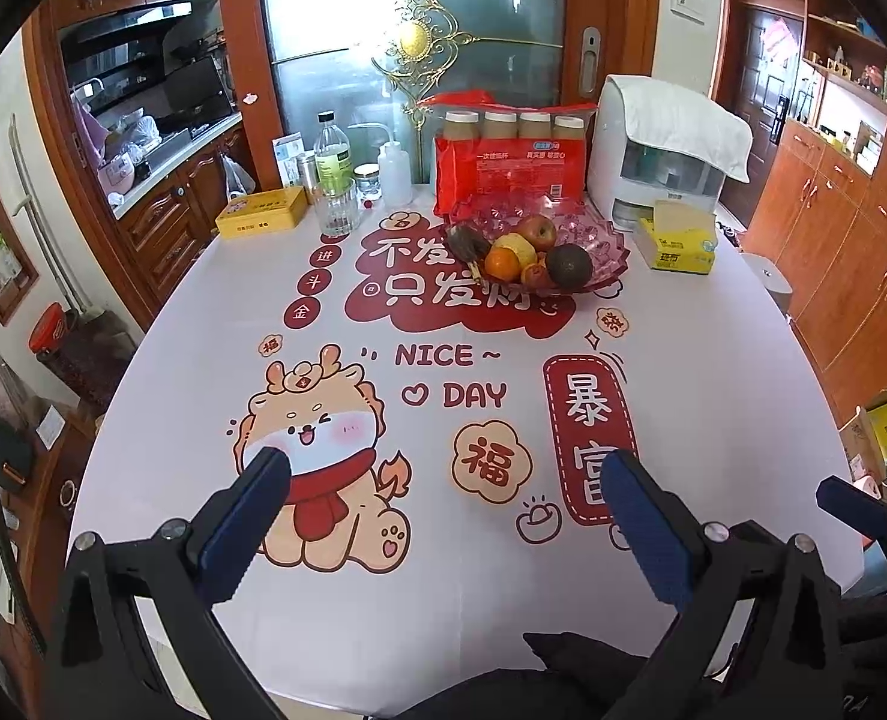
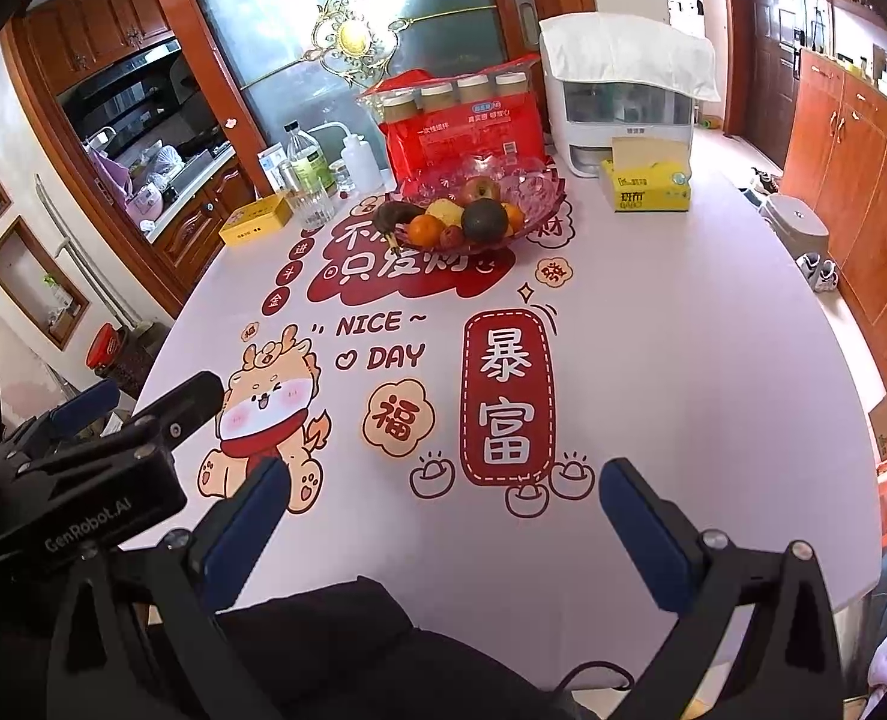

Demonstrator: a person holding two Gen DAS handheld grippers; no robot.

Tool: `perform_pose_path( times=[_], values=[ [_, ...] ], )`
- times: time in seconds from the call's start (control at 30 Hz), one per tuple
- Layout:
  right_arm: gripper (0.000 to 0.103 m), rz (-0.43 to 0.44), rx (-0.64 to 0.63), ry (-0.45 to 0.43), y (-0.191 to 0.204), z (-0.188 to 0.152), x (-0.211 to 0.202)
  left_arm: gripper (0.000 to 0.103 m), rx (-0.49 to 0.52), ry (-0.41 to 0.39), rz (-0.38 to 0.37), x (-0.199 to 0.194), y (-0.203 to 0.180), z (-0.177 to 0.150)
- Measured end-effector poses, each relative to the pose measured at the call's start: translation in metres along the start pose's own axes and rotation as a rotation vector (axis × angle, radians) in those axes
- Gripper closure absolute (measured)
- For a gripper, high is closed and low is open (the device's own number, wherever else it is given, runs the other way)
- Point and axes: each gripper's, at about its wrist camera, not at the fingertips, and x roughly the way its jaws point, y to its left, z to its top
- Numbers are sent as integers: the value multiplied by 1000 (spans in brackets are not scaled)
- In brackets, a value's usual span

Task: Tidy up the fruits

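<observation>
Your table (image 1: 443, 612) fills both views under a printed cloth (image 2: 653, 330) with a cartoon dragon and red panels. At its far end a white appliance (image 1: 653, 180) sits under a towel, with a red pack (image 1: 503, 165) of cups to its left. The glass bowl (image 1: 605, 246) stands just in front of that pack, holding all the fruit: an avocado (image 1: 569, 265), an apple (image 1: 537, 232), an orange (image 1: 502, 263) and a dark banana (image 1: 466, 243) over the left rim. A yellow tissue box (image 1: 680, 240) lies right of the bowl, a yellow tin (image 1: 260, 213) and bottles to its left. Your left gripper (image 1: 446, 474) hovers over the near cloth, jaws wide apart, empty. Your right gripper (image 2: 443, 483) hangs beside it, likewise spread and empty, well apart from the bowl.
</observation>
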Motion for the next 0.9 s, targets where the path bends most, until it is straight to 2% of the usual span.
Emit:
perform_pose_path(
  times=[0.9],
  values=[
    [0,1,6,10,-1,4,6,1,-4,3,0,1,1,1]
  ],
)
